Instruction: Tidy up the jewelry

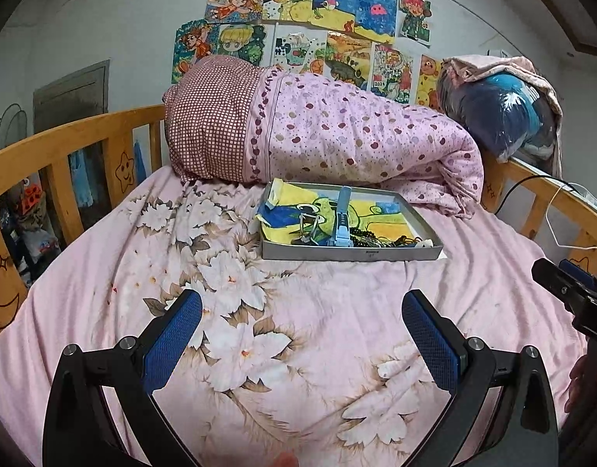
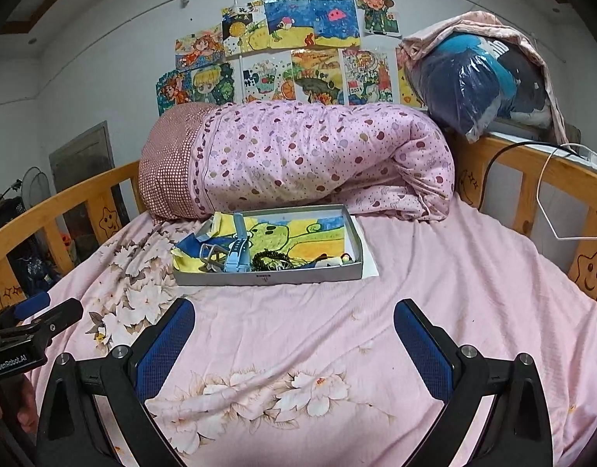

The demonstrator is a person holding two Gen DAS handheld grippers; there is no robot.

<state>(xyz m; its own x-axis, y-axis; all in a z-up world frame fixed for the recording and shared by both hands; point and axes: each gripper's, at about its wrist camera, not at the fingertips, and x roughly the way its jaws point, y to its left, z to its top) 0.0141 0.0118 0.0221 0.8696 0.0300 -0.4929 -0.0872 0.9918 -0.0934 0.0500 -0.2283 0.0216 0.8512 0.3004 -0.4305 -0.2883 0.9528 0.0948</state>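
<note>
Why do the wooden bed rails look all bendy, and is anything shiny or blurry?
Left wrist view: the fisheye lens bows the wooden rail, and the corners go dark. Right wrist view: the same bend in the rail, and light glares off the plastic bag. Both views are sharp, even on the tray.

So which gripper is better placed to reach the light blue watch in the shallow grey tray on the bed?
Left, marginally. The light blue watch lies nearly straight ahead of the open left gripper; from the open right gripper it sits off to the left in the shallow grey tray.
</note>
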